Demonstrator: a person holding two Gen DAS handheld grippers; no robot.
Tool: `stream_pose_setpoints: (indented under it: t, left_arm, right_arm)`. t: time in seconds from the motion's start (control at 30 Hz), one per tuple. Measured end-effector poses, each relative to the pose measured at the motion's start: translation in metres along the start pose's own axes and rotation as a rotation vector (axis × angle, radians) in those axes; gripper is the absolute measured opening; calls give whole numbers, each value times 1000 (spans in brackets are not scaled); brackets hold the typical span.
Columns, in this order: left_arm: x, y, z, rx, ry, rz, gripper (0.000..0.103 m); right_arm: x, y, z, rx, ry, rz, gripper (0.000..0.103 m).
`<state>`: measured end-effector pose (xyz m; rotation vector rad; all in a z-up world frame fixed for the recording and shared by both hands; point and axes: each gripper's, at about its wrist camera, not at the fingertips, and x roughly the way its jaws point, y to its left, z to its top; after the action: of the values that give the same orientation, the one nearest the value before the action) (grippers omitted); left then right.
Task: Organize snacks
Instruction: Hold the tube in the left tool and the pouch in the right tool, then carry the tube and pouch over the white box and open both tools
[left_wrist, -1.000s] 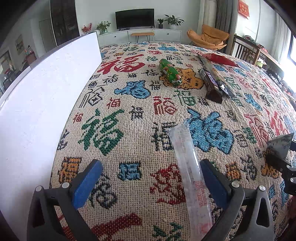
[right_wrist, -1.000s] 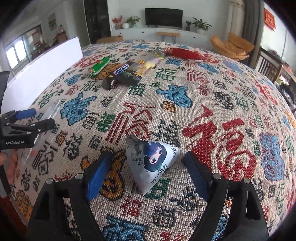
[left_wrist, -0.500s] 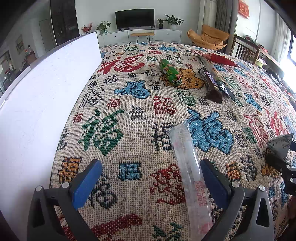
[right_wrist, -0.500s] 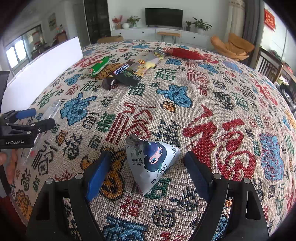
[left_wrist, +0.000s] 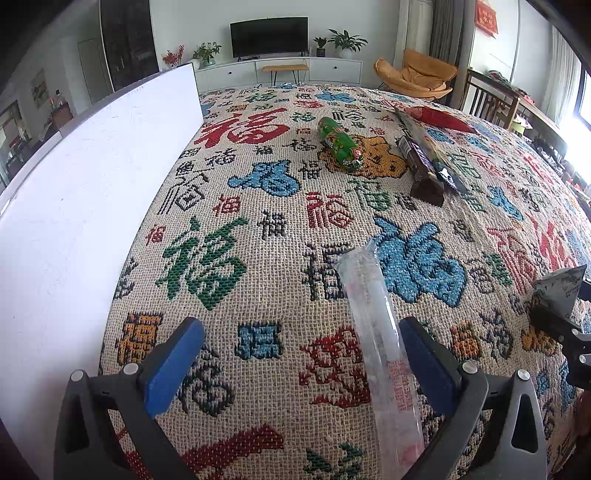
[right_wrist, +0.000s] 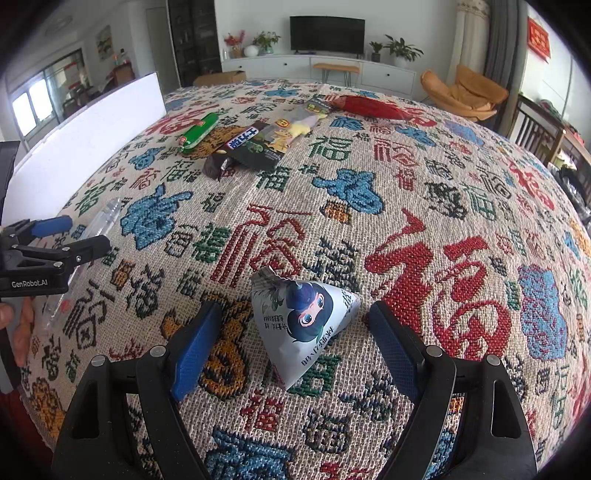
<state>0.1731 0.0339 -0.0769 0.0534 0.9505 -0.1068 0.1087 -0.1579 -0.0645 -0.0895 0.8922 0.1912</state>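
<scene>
Both the left gripper (left_wrist: 301, 354) and right gripper (right_wrist: 293, 338) are showing black frames, blue pads, silver screws (white "GenRobot.AI" lettering on the left).

Pyramid pouch (right_wrist: 306, 328) right of clear tube (left_wrist: 373, 332)

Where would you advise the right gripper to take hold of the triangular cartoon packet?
Probably across its puffy middle, closing from both sides: the triangular cartoon packet already lies between the open fingers of the right gripper, its crimped top pointing away and looking flimsy.
</scene>
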Motion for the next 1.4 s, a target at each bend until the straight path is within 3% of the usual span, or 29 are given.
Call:
stream_pose_setpoints:
  t: [0.53,0.63,0.7,0.77,0.83,0.93,0.97,1.07,1.13,1.17,1.2,1.23,1.37,1.4]
  left_arm:
    - [0,1,2,5,14,-14,103]
    - [-3,6,7,33,91,-109,102]
    - [-13,12,6,-15,94,-213,102]
    - [-17,10,5,-39,92,-242,99]
    - [-16,-1,3,-9,125,-218,84]
    - [-18,-33,-5,149,141,-70,68]
    - [-22,-38,-8,170,125,-70,62]
    - [-28,-43,-14,159,109,-108,24]
    - [-29,-38,-16,138,96,-128,17]
    - [-31,-33,-17,113,91,-151,17]
    - [-34,-28,-20,84,84,-175,17]
    - [-39,-20,-21,51,73,-209,17]
    - [-68,7,-22,-81,32,-364,17]
    - [-79,12,-20,-103,8,-393,17]
  right_arm:
    - [-1,-1,0,6,-3,9,85]
    - [-9,-15,-4,67,-35,90,84]
    - [-16,-34,-9,177,-46,173,84]
    - [-20,-49,-10,267,-15,214,84]
    - [-22,-54,-6,277,16,204,84]
    - [-28,-50,9,233,47,176,84]
    - [-27,-47,14,219,69,179,84]
    - [-19,-32,24,145,137,185,82]
    - [-7,-17,25,52,190,129,80]
    - [-2,-14,22,30,224,89,49]
    - [-2,-13,20,24,234,28,27]
    - [-7,-18,20,54,225,18,19]
    - [-36,-31,20,160,171,75,14]
    - [-43,-29,21,162,159,83,5]
